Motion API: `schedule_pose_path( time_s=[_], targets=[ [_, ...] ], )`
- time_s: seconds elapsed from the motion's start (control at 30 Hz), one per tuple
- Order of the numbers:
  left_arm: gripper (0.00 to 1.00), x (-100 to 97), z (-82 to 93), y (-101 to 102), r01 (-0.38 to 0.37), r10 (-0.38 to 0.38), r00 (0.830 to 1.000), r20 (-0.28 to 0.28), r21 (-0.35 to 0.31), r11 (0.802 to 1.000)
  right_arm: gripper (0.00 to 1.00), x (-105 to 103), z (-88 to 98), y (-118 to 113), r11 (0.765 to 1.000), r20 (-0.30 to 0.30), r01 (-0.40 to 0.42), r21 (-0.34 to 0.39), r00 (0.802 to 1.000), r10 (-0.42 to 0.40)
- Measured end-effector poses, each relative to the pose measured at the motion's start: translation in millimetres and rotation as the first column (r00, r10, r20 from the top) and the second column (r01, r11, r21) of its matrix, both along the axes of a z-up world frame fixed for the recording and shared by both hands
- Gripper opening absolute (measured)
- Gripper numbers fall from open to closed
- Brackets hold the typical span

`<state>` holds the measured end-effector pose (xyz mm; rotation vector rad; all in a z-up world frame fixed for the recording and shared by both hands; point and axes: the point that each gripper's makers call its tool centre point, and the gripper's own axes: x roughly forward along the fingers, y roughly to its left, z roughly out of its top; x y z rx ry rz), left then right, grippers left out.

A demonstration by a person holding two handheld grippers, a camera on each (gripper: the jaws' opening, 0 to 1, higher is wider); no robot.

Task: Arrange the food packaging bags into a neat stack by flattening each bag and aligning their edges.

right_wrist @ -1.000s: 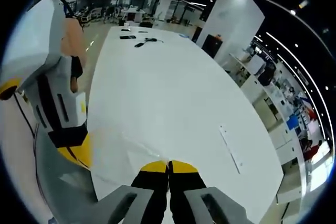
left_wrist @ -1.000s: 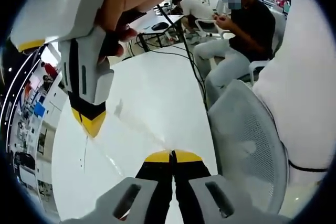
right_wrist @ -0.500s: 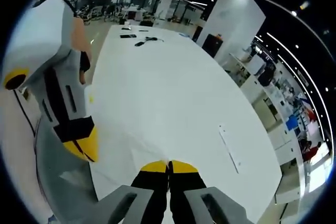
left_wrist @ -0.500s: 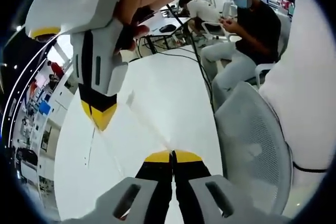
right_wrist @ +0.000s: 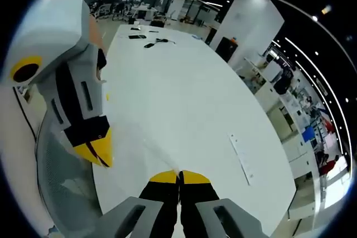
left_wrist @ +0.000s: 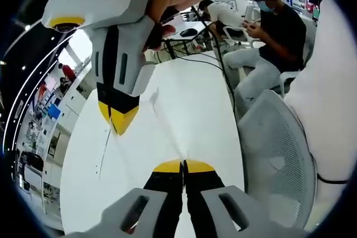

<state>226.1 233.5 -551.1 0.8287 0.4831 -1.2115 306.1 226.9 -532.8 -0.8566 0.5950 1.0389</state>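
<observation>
Left tool (left_wrist: 182, 165) and right tool (right_wrist: 179, 176) both have yellow-tipped jaws pressed together, pinching a clear, nearly invisible plastic food bag (right_wrist: 146, 147) stretched between them above the long white worktop (right_wrist: 184, 93). Since a second ago they have drawn closer, probably bringing edges together.

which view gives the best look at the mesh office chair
The left gripper view: the mesh chair shows its whole perforated backrest at the right, beside the white table. In the right gripper view, the chair is just a grey mesh sliver at lower left, partly behind the left gripper.
</observation>
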Motion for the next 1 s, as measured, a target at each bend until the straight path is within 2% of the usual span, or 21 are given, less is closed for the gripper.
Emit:
schedule_pose_path(
  time_s=[1.0],
  targets=[
    [0.05,18.4,26.1,0,-0.043,0.048,0.997,0.062,-0.08,0.996,0.0,4,4.5,0,1.0,0.027,-0.009,-0.016,1.0,0.009]
  ],
)
